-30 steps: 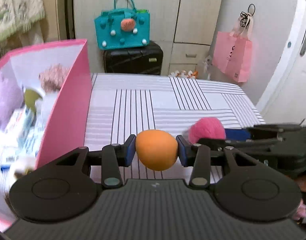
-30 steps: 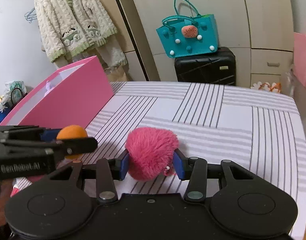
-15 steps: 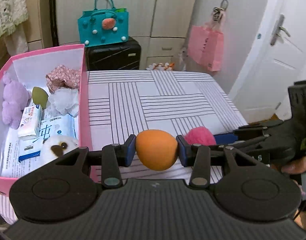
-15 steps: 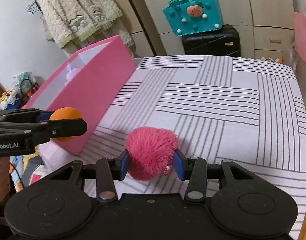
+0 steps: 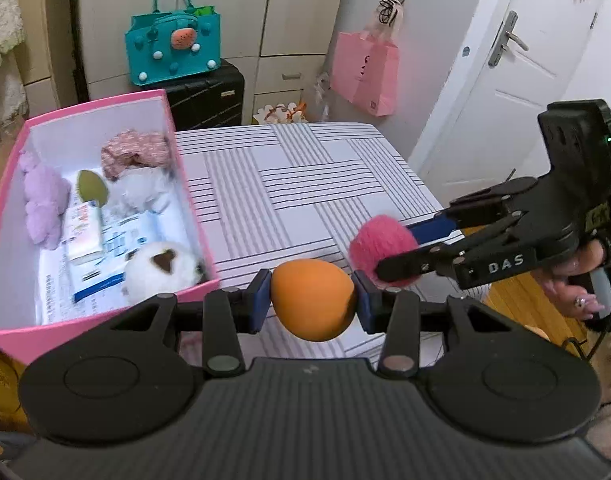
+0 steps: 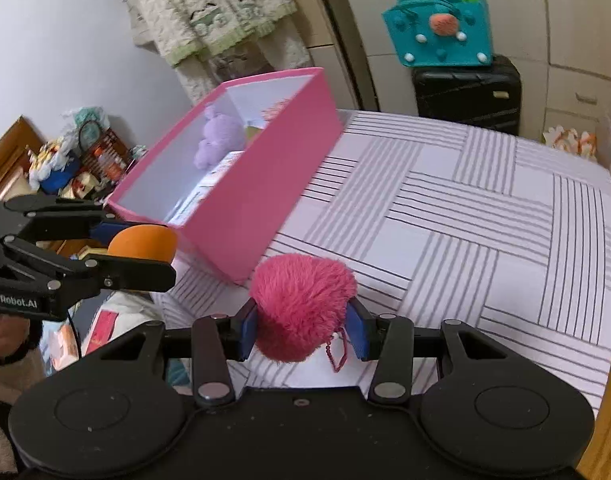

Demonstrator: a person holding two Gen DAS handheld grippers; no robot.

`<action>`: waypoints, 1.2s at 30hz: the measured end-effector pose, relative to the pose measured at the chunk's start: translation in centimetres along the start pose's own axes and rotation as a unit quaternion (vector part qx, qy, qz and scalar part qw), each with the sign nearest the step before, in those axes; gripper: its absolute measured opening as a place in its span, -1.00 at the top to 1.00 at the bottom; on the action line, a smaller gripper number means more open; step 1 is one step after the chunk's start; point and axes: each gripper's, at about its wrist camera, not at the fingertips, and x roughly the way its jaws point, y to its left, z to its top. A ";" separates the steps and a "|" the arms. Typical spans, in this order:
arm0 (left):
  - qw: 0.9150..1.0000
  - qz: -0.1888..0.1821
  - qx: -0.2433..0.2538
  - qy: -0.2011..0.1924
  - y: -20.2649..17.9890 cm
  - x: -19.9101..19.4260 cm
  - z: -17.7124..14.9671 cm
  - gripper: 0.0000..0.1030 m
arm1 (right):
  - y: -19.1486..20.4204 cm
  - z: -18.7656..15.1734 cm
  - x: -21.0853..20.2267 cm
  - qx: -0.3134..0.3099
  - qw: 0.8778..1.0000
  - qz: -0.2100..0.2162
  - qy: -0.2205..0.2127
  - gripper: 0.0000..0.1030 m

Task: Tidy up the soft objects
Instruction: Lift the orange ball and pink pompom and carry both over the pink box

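Observation:
My left gripper (image 5: pixel 312 302) is shut on an orange egg-shaped soft ball (image 5: pixel 313 299), held in the air near the front edge of the striped table (image 5: pixel 305 184). My right gripper (image 6: pixel 303 324) is shut on a fluffy pink pompom (image 6: pixel 301 304), also lifted above the table. In the left wrist view the pompom (image 5: pixel 381 248) hangs just right of the ball. The open pink box (image 5: pixel 185 184) stands at the table's left and holds a purple plush (image 5: pixel 43 204), a white-and-brown plush (image 5: pixel 161 268), a floral scrunchie, tissue packs and other soft things.
A teal bag (image 5: pixel 171 54) sits on a black suitcase (image 5: pixel 205 98) behind the table. A pink paper bag (image 5: pixel 363 72) hangs by the white door (image 5: pixel 525 80). Clutter lies on the floor left of the box (image 6: pixel 65 164).
Both grippers have risen and pulled back from the table with their objects still held. The view now looks down into the pink box from higher up.

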 end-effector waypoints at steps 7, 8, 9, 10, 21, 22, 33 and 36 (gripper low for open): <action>1.000 0.015 -0.003 -0.014 1.9 -3.1 -0.6 0.18 | 4.3 1.8 -0.9 -0.046 0.999 0.011 -0.005 0.02; 1.000 0.020 0.000 -0.020 2.0 -3.5 -0.5 0.18 | 4.9 2.3 -1.0 -0.054 0.998 0.012 -0.010 0.02; 0.999 0.024 0.001 -0.026 2.2 -3.8 -0.4 0.18 | 5.5 2.7 -1.2 -0.062 0.998 0.015 -0.017 0.02; 0.999 0.027 0.002 -0.032 2.4 -4.1 -0.3 0.18 | 6.0 3.2 -1.4 -0.071 0.997 0.018 -0.024 0.02; 0.996 0.055 -0.012 -0.075 6.8 -5.4 2.4 0.17 | 10.3 9.4 -0.6 -0.124 0.989 0.046 -0.060 0.02; 0.995 0.058 -0.012 -0.076 7.3 -5.3 2.7 0.17 | 10.5 9.9 -0.2 -0.128 0.989 0.046 -0.060 0.02; 0.992 0.072 -0.077 -0.070 15.6 0.4 4.9 0.16 | 10.4 15.2 5.2 -0.138 0.986 0.049 -0.077 0.02; 0.990 0.103 -0.069 -0.062 16.9 2.5 5.7 0.16 | 9.9 16.9 7.5 -0.131 0.988 0.043 -0.071 0.02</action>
